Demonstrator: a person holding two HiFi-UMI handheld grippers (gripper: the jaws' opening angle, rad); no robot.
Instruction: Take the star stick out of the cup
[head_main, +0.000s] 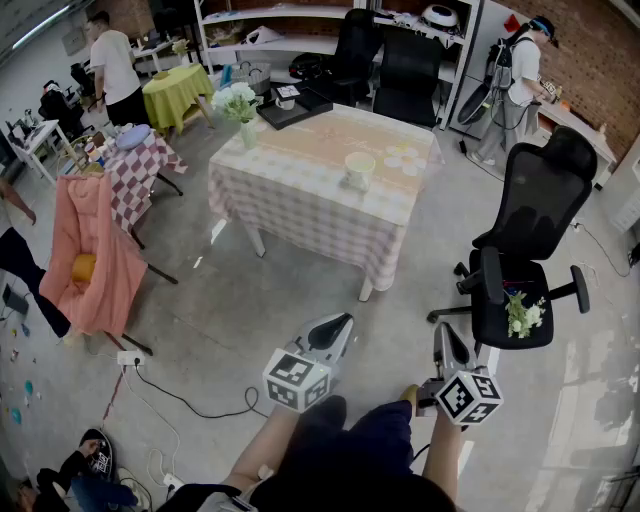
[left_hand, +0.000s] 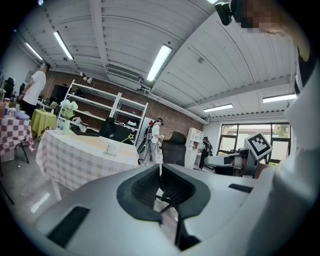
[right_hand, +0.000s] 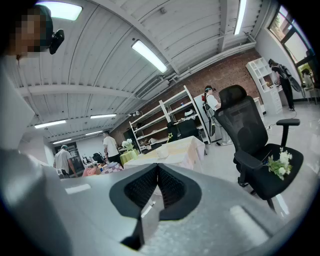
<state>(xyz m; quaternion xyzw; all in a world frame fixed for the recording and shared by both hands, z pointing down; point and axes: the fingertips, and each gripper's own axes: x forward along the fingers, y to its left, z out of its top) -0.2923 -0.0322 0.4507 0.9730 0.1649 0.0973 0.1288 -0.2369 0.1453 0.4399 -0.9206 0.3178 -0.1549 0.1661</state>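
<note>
Cup (head_main: 359, 168) at centre of checked table (head_main: 300, 205), star stick (right_hand: 170, 135) leaning out of it. Left gripper (head_main: 338, 325) and right gripper (head_main: 445, 340) well short of table, both pinched closed, empty. Advice: approach table, open one gripper, pinch stick shaft, lift straight up.

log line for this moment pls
task: not begun | left gripper: shut, empty | right gripper: shut, empty | cup: on table, far ahead | star stick: in cup
</note>
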